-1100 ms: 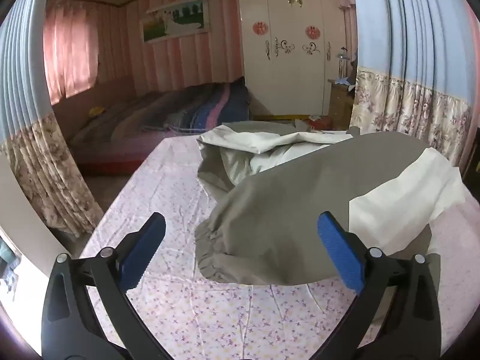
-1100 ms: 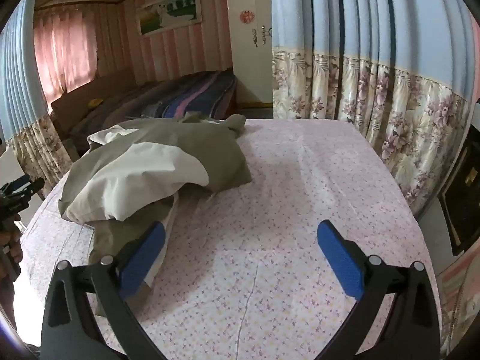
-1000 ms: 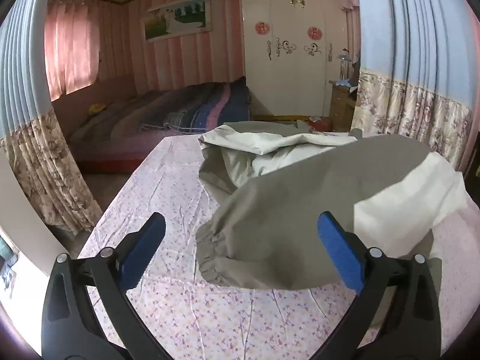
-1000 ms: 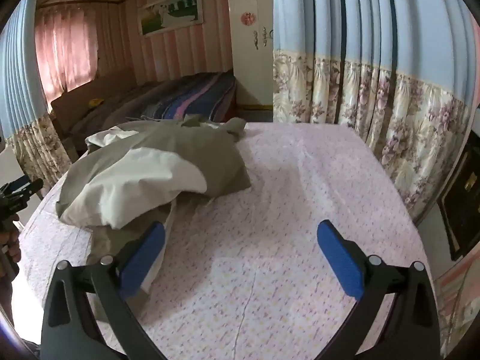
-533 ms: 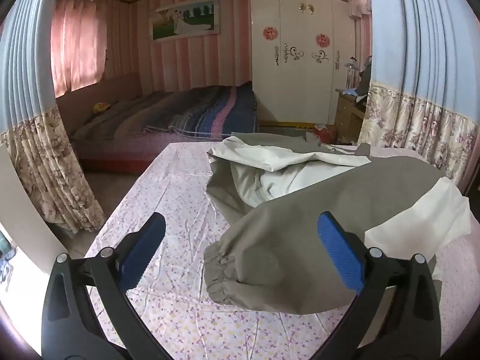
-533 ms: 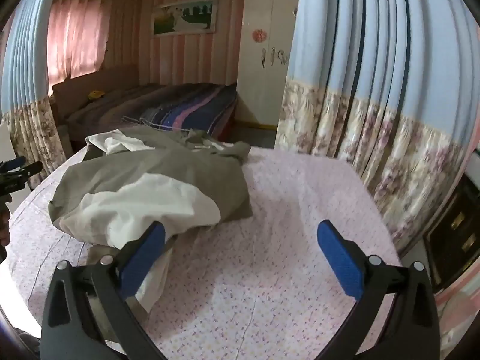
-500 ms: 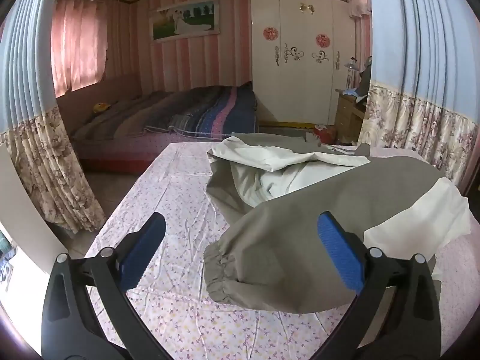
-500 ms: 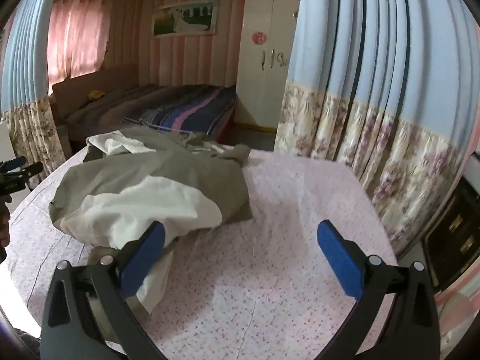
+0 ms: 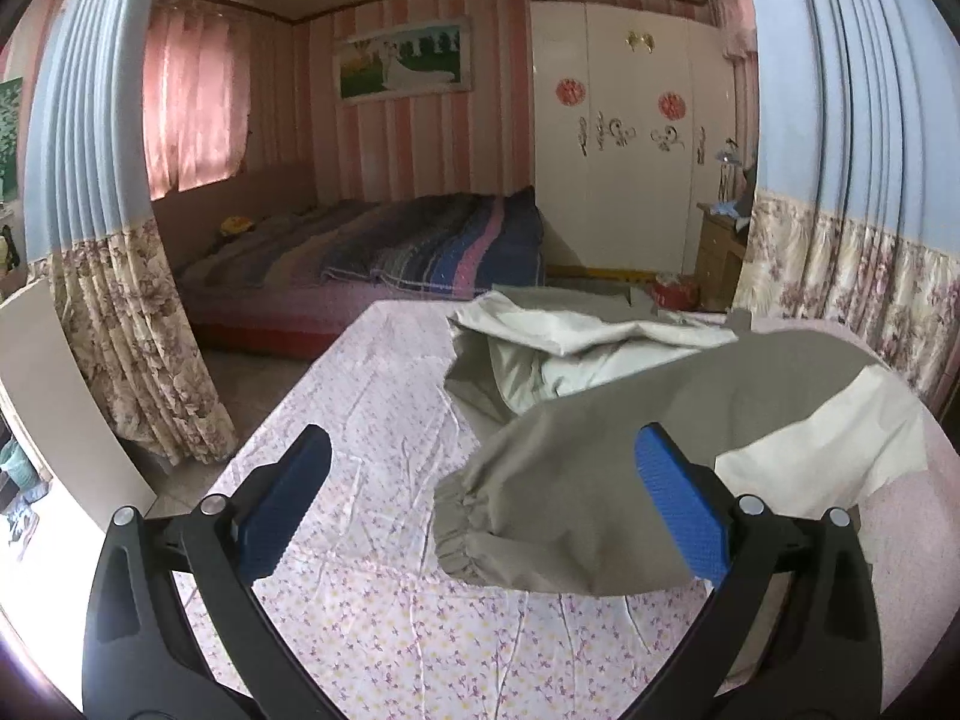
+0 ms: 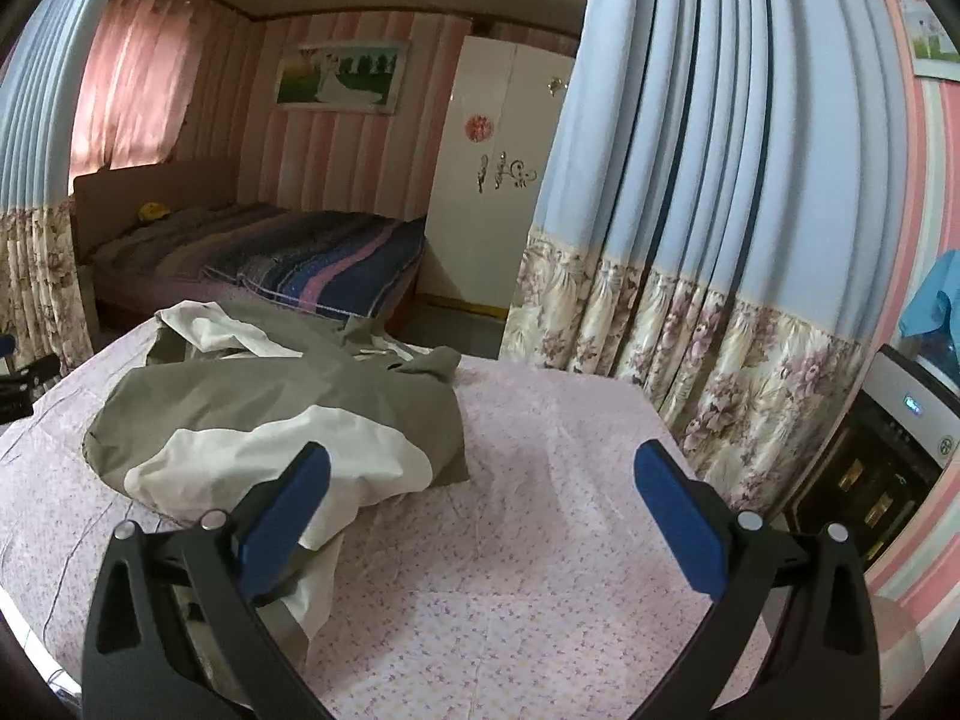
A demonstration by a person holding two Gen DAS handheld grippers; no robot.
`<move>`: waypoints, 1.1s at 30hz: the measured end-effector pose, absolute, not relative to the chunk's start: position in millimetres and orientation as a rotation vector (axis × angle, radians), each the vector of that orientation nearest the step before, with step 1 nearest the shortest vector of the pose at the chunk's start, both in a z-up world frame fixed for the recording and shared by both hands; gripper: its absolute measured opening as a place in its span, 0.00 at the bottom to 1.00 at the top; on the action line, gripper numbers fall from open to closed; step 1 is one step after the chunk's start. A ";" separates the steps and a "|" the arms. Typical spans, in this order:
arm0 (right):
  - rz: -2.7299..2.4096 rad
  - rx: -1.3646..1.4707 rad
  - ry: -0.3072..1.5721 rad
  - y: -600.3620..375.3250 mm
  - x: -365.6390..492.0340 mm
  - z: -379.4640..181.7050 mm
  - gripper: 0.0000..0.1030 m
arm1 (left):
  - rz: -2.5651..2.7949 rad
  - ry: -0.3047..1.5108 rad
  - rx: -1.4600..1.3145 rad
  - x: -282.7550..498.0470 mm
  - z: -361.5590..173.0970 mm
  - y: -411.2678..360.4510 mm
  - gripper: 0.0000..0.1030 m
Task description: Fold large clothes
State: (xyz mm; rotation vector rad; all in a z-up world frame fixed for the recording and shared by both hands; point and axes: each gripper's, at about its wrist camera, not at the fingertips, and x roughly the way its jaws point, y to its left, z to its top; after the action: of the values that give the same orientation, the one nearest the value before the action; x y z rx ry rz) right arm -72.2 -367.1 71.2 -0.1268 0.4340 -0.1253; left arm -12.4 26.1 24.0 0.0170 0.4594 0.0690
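Note:
A large olive-grey and cream jacket lies crumpled on a table with a pink floral cloth. Its elastic cuff points toward my left gripper, which is open and empty, just short of the cuff. In the right wrist view the jacket lies at the left of the cloth. My right gripper is open and empty above the cloth, its left finger over the jacket's cream edge. The left gripper's tip shows at the far left.
A bed with a striped blanket stands beyond the table. A white wardrobe is at the back. Blue floral-hemmed curtains hang close to the table's right side. A dark appliance stands at the right.
Both grippers have tilted up and drawn back a little from the jacket. The right gripper's view has swung right toward the curtains. The jacket has not moved.

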 end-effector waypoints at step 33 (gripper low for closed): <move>-0.069 -0.076 0.457 -371.7 -70.9 63.2 0.98 | 0.053 0.446 0.002 -11.1 22.4 16.9 0.97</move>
State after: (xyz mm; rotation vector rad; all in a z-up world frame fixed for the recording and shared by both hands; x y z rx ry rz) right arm -70.9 -371.7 63.2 -0.0759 0.4568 -0.0686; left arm -11.1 16.9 22.4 0.0016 0.4458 0.0526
